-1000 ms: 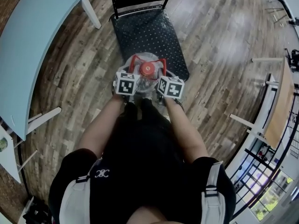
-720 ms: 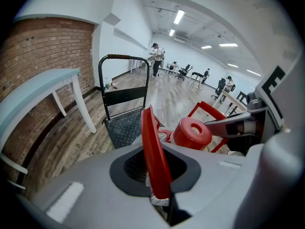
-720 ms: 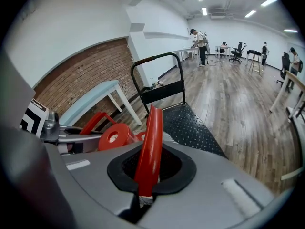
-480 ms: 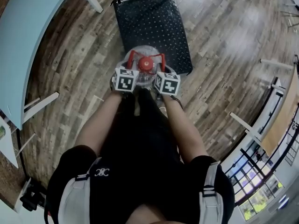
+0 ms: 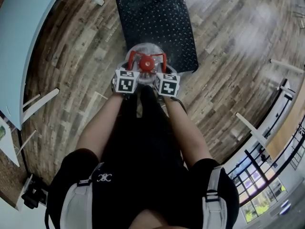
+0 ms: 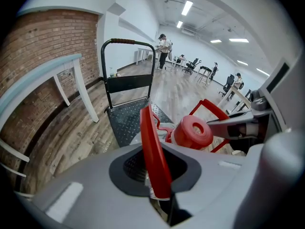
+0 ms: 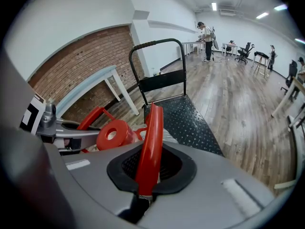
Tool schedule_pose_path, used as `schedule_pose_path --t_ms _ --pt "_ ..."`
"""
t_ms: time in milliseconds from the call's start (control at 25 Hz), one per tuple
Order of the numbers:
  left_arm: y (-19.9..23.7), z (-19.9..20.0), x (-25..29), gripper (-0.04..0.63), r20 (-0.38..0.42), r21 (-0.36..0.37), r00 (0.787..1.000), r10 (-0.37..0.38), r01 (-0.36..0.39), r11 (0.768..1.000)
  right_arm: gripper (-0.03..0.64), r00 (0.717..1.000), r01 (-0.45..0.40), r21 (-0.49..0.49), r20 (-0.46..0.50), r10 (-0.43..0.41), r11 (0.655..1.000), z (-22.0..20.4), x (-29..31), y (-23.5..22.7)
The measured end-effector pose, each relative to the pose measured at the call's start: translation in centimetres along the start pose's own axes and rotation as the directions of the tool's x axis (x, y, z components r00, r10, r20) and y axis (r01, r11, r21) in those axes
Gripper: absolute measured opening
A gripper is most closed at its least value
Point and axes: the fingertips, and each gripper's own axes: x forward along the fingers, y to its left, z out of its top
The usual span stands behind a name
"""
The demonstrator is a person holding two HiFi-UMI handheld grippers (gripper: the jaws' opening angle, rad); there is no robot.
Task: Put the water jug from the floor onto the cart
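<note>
Mostly the water jug (image 5: 144, 50) is hidden: only its clear shoulder and red cap (image 5: 147, 65) show in the head view, over the near end of the cart (image 5: 157, 18). Whether it rests on the deck cannot be told. The left gripper (image 6: 156, 175) has a red handle (image 6: 151, 137) between its fingers, which are easing open yet pinch it. The right gripper (image 7: 145, 175) has its fingers clamped on the second red handle (image 7: 151, 132).
</note>
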Motion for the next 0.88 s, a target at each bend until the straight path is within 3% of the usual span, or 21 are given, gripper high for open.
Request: schedule_pose_path --t_ms 440,600,720,880 --pt "0.3 -3.1 1.9 0.046 -0.030 -0.041 0.999 -0.016 0.015 0.999 0.029 0.999 0.030 -0.043 -0.011 -0.030 0.999 -1.7 1.1 -0.7" --pt "0.0 -3.9 1.9 0.091 -0.067 -0.036 0.997 -0.033 0.030 0.999 0.035 0.998 0.033 -0.072 -0.047 -0.037 0.997 -2.8 0.9 0.0" --pt "-0.9 -4.7 2.1 0.157 -0.110 -0.030 0.991 -0.080 0.078 0.997 0.093 0.997 0.042 -0.069 -0.062 -0.046 0.997 -3.5 0.8 -0.4" --pt "-1.3 -5.0 1.6 0.161 -0.107 -0.006 0.990 -0.090 0.090 0.996 0.101 0.996 0.063 -0.063 -0.059 -0.067 0.996 -3.8 0.6 -1.5"
